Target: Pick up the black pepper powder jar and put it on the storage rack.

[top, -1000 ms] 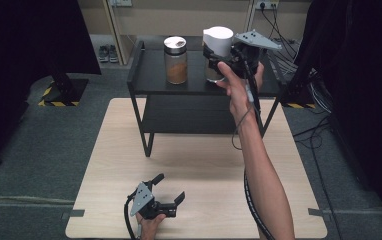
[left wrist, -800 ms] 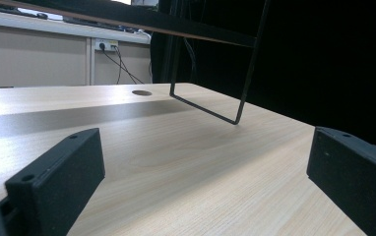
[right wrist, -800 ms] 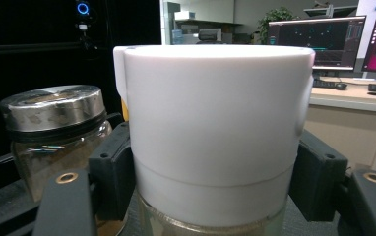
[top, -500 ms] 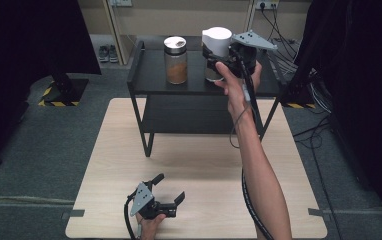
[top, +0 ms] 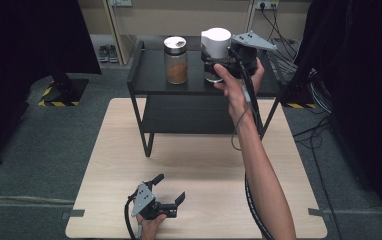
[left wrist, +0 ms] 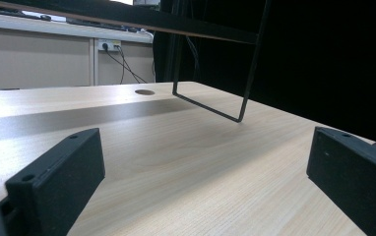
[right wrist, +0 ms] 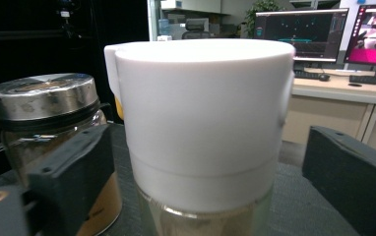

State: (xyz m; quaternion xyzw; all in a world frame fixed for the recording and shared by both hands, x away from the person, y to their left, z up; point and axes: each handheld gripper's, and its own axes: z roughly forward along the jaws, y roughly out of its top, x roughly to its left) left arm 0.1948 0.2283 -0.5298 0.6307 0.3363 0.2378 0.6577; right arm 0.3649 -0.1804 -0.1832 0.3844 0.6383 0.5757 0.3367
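Wooden table (top: 199,165) amid dark curtains (top: 24,55)

the white-lidded jar (top: 215,52) stands upright on the top of the black shelf unit (top: 149,80), toward its right side. its lid (right wrist: 201,113) is a tall, plain white cylinder with a small tab at the upper left edge, and it sits squarely on a clear glass body whose pale contents show just under the lid's rim. in the high view the lower glass part is partly hidden. just left of it, apart from it, stands the metal-lidded jar (top: 175,60), upright as well, clear glass roughly half full of brown powder.
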